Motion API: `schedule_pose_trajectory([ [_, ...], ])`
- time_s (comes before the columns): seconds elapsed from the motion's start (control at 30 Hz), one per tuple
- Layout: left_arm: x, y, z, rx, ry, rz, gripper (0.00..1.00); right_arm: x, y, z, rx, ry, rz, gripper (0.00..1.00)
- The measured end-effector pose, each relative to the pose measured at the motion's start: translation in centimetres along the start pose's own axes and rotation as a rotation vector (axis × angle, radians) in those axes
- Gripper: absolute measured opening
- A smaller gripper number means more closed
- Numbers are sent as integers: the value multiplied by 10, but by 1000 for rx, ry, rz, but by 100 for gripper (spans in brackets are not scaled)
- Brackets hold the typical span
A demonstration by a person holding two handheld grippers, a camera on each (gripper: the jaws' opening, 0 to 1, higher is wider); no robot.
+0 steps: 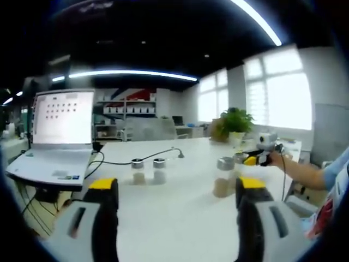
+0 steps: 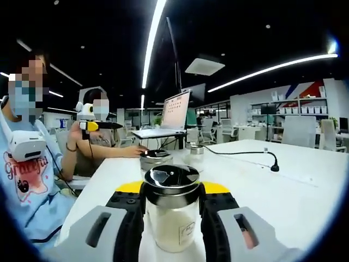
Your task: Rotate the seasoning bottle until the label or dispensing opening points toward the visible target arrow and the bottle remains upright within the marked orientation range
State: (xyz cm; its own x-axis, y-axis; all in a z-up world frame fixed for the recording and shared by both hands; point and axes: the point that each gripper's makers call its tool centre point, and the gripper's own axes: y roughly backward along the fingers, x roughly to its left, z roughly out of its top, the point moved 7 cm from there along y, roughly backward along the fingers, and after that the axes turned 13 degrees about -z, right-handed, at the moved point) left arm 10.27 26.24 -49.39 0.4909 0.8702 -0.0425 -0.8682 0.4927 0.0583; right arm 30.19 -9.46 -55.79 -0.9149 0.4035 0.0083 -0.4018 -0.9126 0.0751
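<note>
The seasoning bottle (image 2: pixel 173 210) stands upright on the white table (image 2: pixel 305 185), right between your right gripper (image 2: pixel 173 218) jaws, which press its clear body just under the lid. Judge it rigid, smooth-walled and fairly light, so it may slip or twist in the pads; holding at the shoulder below the shiny metal cap (image 2: pixel 171 179) looks sound, and a low, level grip should keep it from tipping as you turn it. It holds pale, whitish powder filling most of the body, with a small label on the front.

In the left gripper view, your left gripper (image 1: pixel 177 204) hangs released, jaws spread wide with nothing between them. Beyond it stand two small jars (image 1: pixel 148 170) side by side, each part-filled with a tan seasoning. A laptop (image 1: pixel 57 136) sits at the table's edge.
</note>
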Motion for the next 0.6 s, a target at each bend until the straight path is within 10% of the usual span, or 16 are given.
schedule_pose_trajectory([
  [0.6, 0, -1, 3, -21, -2, -11, 92, 6, -3, 2, 56, 7, -101, 38],
])
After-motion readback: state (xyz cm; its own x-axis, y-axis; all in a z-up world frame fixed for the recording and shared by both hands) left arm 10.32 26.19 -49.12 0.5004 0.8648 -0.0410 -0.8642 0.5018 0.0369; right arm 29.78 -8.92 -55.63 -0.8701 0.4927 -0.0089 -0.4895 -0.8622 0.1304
